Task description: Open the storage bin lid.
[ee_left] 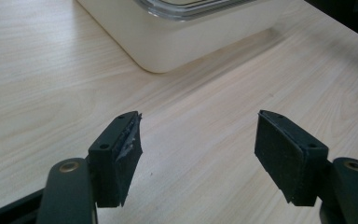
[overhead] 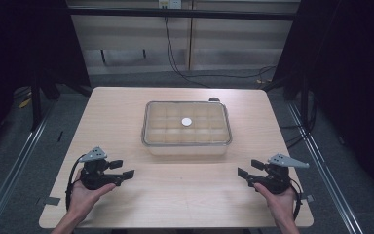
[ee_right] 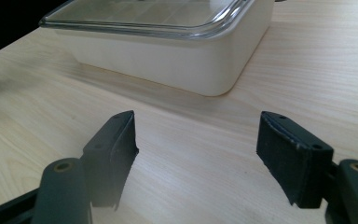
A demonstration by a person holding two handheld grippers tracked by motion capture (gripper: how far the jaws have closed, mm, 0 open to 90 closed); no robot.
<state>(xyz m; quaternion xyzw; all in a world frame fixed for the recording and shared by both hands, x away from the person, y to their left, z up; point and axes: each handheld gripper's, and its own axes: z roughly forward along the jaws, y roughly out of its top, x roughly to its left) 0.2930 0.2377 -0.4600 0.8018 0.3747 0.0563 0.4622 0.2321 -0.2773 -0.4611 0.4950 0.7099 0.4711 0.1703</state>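
A pale wooden table [overhead: 126, 112] stands on grey floor in a dark-curtained room. At its centre sits a cream lidded box [overhead: 187, 127] (clear lid, gridded inside), long axis running left to right. The left gripper [overhead: 121, 168] and right gripper [overhead: 247, 170] rest near the front corners, jaws spread wide, empty.

The high view is dim and low in contrast. The table [overhead: 126, 117] is the brightest area; the surroundings to left and right fall to near black. Detail is soft and slightly grainy.

Both gripper views are brighter and evenly lit, with light apparently from above. The container [ee_right: 177, 60] casts a soft shadow on the wood at its base. Its clear lid [ee_right: 149, 18] carries pale reflections along the rim. The near pads [ee_left: 279, 154] are sharp; the far tabletop blurs slightly. A dark smudge-like shadow lies at the left of the right gripper view.
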